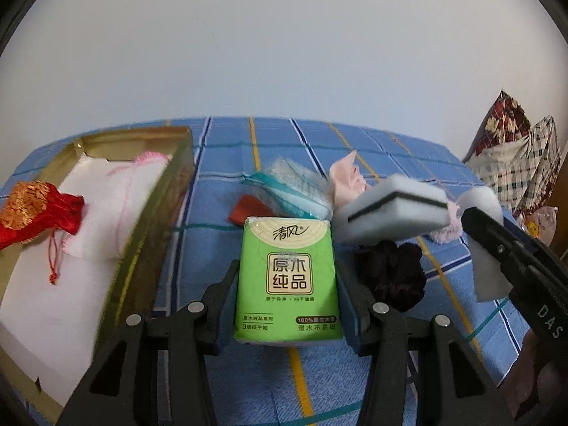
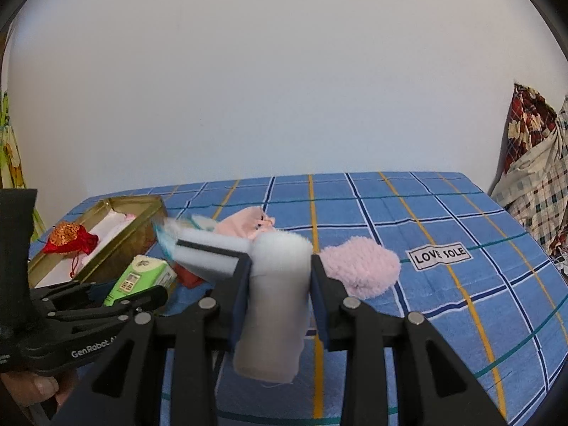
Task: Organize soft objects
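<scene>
I have the green tissue pack (image 1: pixel 287 280) clamped between the pads of my left hand-held gripper (image 1: pixel 287 294), low in the centre of the left wrist view and lifted over the blue checked bedsheet (image 1: pixel 227 191). My right hand-held gripper (image 2: pixel 280 294) is pinched on a white sponge (image 2: pixel 277 301) in the lower middle of its own view; a second white sponge with a dark stripe (image 2: pixel 209 255) juts out to its left, and I cannot tell whether the two are joined. A fluffy pink piece (image 2: pixel 358 269) lies just right of that gripper on the sheet. At the left of the left wrist view, the gold-rimmed box (image 1: pixel 156 206) holds white cloth, with a red drawstring pouch (image 1: pixel 39 213) on its near edge. A dark scrunchie (image 1: pixel 390 277) lies right of the pack.
</scene>
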Tool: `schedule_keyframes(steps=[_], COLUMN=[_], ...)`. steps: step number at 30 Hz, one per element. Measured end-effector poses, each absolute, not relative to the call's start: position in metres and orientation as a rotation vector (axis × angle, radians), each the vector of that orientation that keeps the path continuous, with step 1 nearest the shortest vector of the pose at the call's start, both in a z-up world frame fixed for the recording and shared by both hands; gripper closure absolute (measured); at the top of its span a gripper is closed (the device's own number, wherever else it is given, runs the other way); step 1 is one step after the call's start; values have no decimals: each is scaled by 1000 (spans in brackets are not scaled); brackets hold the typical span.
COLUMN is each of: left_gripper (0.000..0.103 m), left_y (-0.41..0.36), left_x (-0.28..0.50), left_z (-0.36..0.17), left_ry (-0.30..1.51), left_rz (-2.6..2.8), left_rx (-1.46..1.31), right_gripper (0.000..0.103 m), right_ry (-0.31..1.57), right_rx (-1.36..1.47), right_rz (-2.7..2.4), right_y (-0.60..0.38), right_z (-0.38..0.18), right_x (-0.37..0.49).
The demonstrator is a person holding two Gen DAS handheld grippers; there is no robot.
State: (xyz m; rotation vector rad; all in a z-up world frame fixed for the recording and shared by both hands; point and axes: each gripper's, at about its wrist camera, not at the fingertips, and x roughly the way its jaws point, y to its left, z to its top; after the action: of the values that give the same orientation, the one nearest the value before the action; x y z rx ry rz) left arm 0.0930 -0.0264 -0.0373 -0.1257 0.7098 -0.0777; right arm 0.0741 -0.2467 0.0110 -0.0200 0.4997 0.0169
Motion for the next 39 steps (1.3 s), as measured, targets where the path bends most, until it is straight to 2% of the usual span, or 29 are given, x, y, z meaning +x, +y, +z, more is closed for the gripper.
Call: schedule_keyframes(steps=[19,39], left_gripper=[51,51], left_y=[-32,-25], left_x=[70,46], left_z=[-18,-13], left_ry=[525,430], left_rz=[-9,49], left_rx=[-94,-85], right_gripper=[71,71], right_ry=[421,373], right_rx=[-56,-72], right_rz=[12,16], right_y=[-241,-232], right_z=[17,16], right_x=[61,53])
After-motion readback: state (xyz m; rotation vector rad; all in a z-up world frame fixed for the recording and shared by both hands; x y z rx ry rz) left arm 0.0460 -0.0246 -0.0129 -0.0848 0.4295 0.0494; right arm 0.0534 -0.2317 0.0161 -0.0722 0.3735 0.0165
